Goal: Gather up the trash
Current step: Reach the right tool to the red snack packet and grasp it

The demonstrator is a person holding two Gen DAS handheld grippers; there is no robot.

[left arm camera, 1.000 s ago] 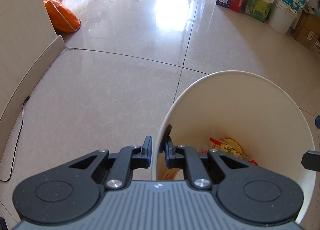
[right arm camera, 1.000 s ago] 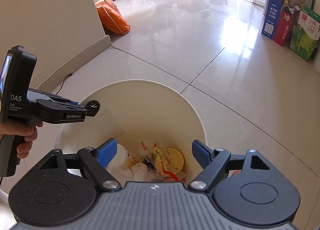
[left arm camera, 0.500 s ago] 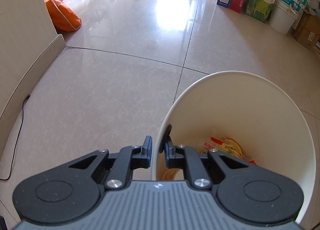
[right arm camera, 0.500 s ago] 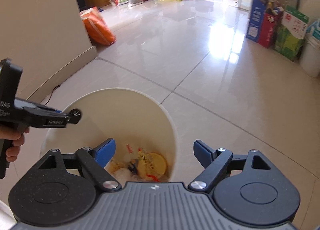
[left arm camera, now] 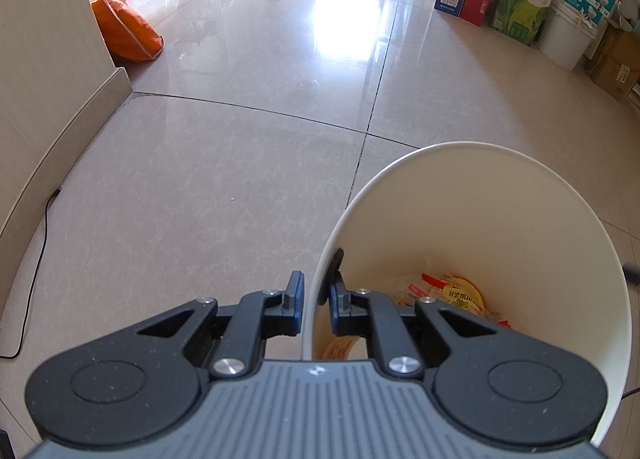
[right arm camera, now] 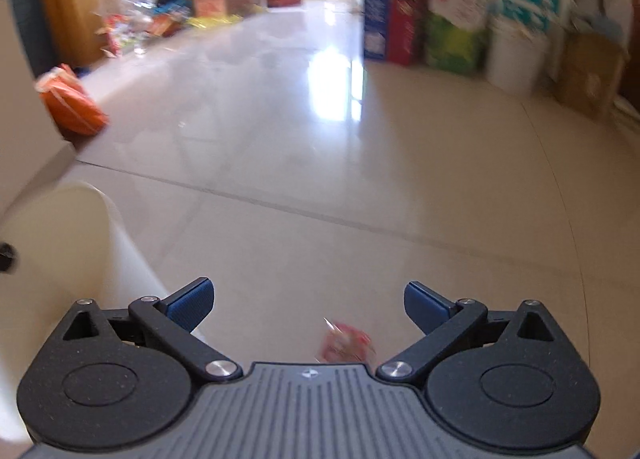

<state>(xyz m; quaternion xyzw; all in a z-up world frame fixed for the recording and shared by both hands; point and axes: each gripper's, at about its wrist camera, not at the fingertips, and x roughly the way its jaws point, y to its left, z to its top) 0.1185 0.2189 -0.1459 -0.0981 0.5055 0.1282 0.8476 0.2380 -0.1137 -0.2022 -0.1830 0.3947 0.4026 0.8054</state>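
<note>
Trash wrapper [right arm camera: 346, 343] lies beside bin [left arm camera: 520, 219]; left hand-held gripper [left arm camera: 316, 299] clamps bin rim; right hand-held gripper [right arm camera: 308, 305], jaws apart, should descend squarely.

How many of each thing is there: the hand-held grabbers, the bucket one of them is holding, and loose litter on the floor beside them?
Grippers: 2, the left gripper clamped on the rim, the right gripper open
trash bin: 1
red wrapper on the floor, blurred: 1
Total: 4
</note>
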